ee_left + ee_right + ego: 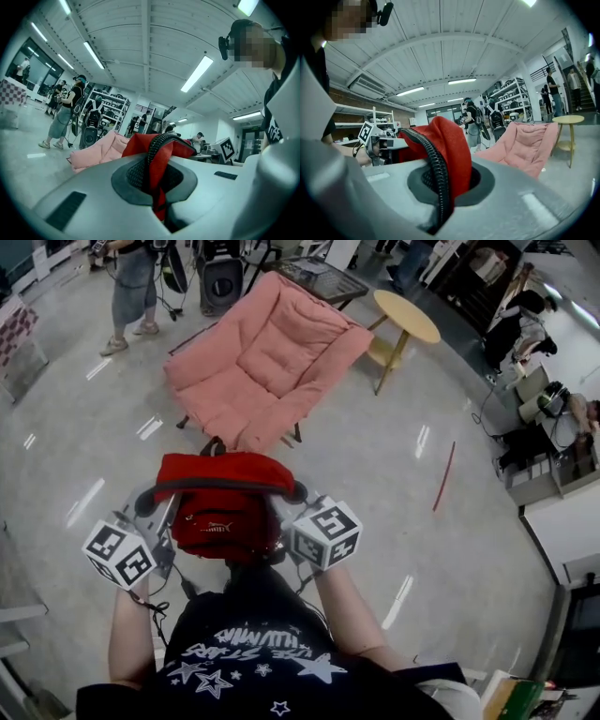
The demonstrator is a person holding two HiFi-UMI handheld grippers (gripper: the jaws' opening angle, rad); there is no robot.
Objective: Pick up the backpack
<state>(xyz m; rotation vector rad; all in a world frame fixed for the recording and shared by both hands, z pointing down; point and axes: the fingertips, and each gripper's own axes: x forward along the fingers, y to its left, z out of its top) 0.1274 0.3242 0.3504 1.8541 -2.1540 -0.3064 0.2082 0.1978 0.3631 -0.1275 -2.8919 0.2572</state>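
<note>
A red backpack (225, 512) with black trim hangs in the air in front of the person, off the floor, between my two grippers. My left gripper (147, 503) is shut on its left side and my right gripper (297, 494) on its right side. In the left gripper view the jaws (157, 180) pinch a red strap with black ribbed edging (161, 161). In the right gripper view my right gripper (440, 183) clamps red backpack fabric (450, 140) edged with black piping. Both grippers point roughly level.
A pink cushioned folding chair (267, 357) stands straight ahead on the shiny floor. A round yellow side table (405, 317) is to its right. A person (131, 287) stands at the far left near equipment. Desks and shelves (548, 427) line the right side.
</note>
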